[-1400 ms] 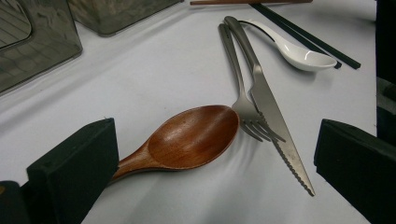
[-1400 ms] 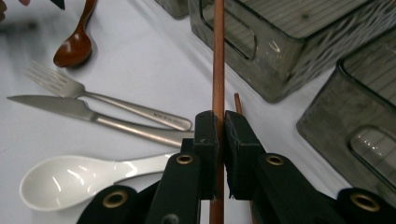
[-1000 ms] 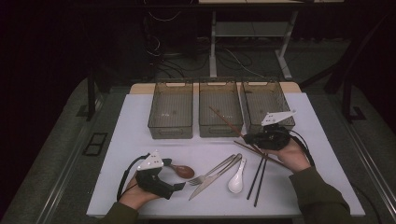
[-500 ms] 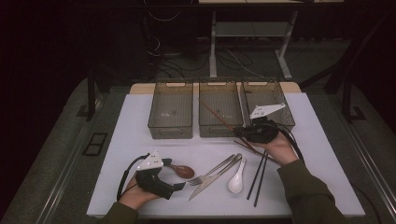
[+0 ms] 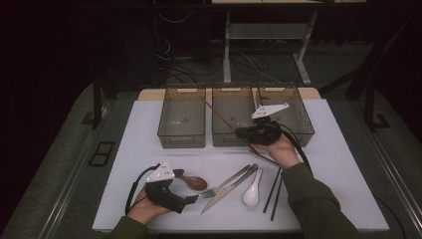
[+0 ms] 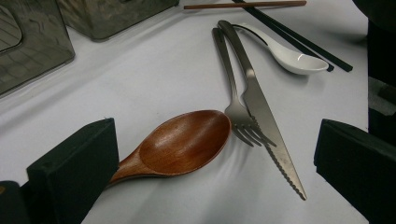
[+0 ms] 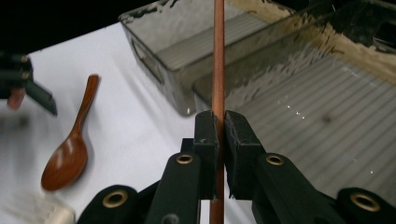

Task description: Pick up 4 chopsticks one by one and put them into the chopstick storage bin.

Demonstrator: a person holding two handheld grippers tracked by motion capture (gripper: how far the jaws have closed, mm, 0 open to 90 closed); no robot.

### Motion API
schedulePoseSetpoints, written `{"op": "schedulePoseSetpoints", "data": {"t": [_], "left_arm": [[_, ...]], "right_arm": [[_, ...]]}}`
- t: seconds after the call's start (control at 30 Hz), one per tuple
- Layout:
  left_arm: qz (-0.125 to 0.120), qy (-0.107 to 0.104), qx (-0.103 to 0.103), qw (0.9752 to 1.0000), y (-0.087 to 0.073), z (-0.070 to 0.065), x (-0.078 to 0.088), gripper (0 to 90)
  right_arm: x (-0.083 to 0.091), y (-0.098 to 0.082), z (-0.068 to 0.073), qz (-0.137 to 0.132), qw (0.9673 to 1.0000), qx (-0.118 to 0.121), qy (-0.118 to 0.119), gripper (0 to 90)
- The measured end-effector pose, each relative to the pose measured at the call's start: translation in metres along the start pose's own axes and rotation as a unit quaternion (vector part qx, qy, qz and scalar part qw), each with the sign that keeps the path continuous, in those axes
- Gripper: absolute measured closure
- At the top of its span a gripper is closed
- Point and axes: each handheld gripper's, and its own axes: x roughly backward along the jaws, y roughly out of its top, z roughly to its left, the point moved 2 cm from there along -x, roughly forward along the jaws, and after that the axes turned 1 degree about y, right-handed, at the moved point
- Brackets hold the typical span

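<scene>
1. White table mat [image 5: 149, 124] under everything, three clear bins in a row along its far edge: left bin [image 5: 182, 122], middle bin [image 5: 230, 119], right bin [image 5: 293, 117].
2. Right gripper [image 5: 247, 133] raised at the near rim of the middle and right bins, jaws clamped tight on the brown chopstick [image 5: 221, 115]; in the right gripper view the same chopstick [image 7: 218, 70] pinched between the two pads.
3. Chopstick's long axis on a diagonal: far end up and left over the middle bin, near end trailing down and right past the hand, toward the mat. Probably a drop into the middle bin next; calls for swinging the stick in line with the bin's length so both ends clear the walls.
4. Left gripper [image 5: 191, 200] low at the near left of the mat, jaws wide apart and holding nothing, the wooden spoon [image 6: 180, 142] lying between them, handle toward the gripper.
5. Left on the mat: fork [image 6: 231, 84], knife [image 6: 261, 112], white spoon [image 6: 289, 53], black chopsticks [image 5: 273, 191], all nearer the left gripper than the bins.
</scene>
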Motion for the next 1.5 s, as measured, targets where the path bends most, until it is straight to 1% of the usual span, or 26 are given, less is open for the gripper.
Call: {"op": "schedulePoseSetpoints", "data": {"t": [0.07,0.1,0.2,0.27,0.37,0.43,0.53,0.6,0.63,0.73,0.77,0.87,0.97,1.03,1.13,1.27,1.3,1.4,1.5], "left_arm": [[-0.001,-0.001,0.000,1.0000,0.000,0.000,0.000,0.0],[-0.004,-0.001,0.003,1.0000,0.000,0.000,0.000,0.0],[-0.002,-0.002,0.001,1.0000,0.000,0.000,0.000,0.0],[-0.003,-0.002,0.001,1.0000,0.000,0.000,0.001,0.0],[-0.005,-0.002,0.001,1.0000,0.000,0.000,0.001,0.0],[-0.003,-0.003,0.002,1.0000,0.000,0.000,0.001,0.0],[-0.007,-0.003,0.003,1.0000,0.000,0.000,0.002,0.0],[-0.007,-0.003,-0.002,1.0000,0.001,0.001,0.001,0.0],[-0.007,-0.004,0.001,1.0000,0.000,0.000,0.001,0.0],[-0.006,-0.004,-0.002,1.0000,0.000,0.000,0.001,0.0],[-0.006,-0.004,-0.002,1.0000,0.000,0.000,0.001,0.0],[-0.006,-0.006,-0.003,1.0000,0.000,0.000,0.002,0.0],[-0.011,-0.008,0.002,0.9999,0.001,0.000,0.001,0.0],[-0.011,-0.008,0.002,0.9999,0.001,0.000,0.001,0.0],[-0.011,-0.010,0.002,0.9999,0.001,0.000,0.002,0.0],[-0.013,-0.012,0.000,0.9998,0.001,0.000,0.002,0.0],[-0.013,-0.012,0.000,0.9998,0.001,-0.001,0.002,0.0],[-0.012,-0.012,0.000,0.9999,0.001,-0.001,0.003,0.0],[-0.013,-0.013,0.001,0.9998,0.001,-0.001,0.003,0.0]], "right_arm": [[-0.005,0.008,0.000,-0.004,1.0000,-0.003,0.001,83.3],[-0.007,0.012,0.000,-0.007,1.0000,-0.005,0.001,83.3],[-0.014,0.023,0.000,-0.016,0.9998,-0.012,0.005,83.3],[-0.020,0.030,0.000,-0.016,0.9997,-0.016,0.006,83.3],[-0.029,0.040,0.001,-0.014,0.9998,-0.014,0.004,83.3],[-0.035,0.047,0.002,-0.012,0.9999,-0.008,0.001,83.3],[-0.043,0.056,0.004,-0.009,1.0000,-0.003,0.000,83.2],[-0.049,0.063,0.005,-0.008,1.0000,-0.001,-0.001,83.3],[-0.051,0.066,0.006,-0.007,1.0000,-0.001,-0.001,83.3],[-0.060,0.075,0.009,-0.012,0.9999,-0.002,0.000,83.2],[-0.063,0.078,0.009,-0.009,1.0000,-0.003,0.000,83.3],[-0.072,0.087,0.011,-0.011,0.9999,-0.001,-0.003,83.3],[-0.082,0.095,0.012,-0.013,0.9999,-0.009,-0.005,83.2],[-0.089,0.100,0.013,-0.012,0.9998,-0.011,-0.007,83.3],[-0.100,0.107,0.016,-0.006,0.9999,-0.005,-0.011,83.3],[-0.115,0.115,0.019,0.000,0.9999,-0.008,-0.014,83.2],[-0.119,0.116,0.019,0.000,0.9999,-0.005,-0.015,83.2],[-0.130,0.118,0.020,0.007,0.9997,-0.013,-0.018,83.3],[-0.141,0.119,0.020,0.011,0.9996,-0.015,-0.021,83.2]]}}
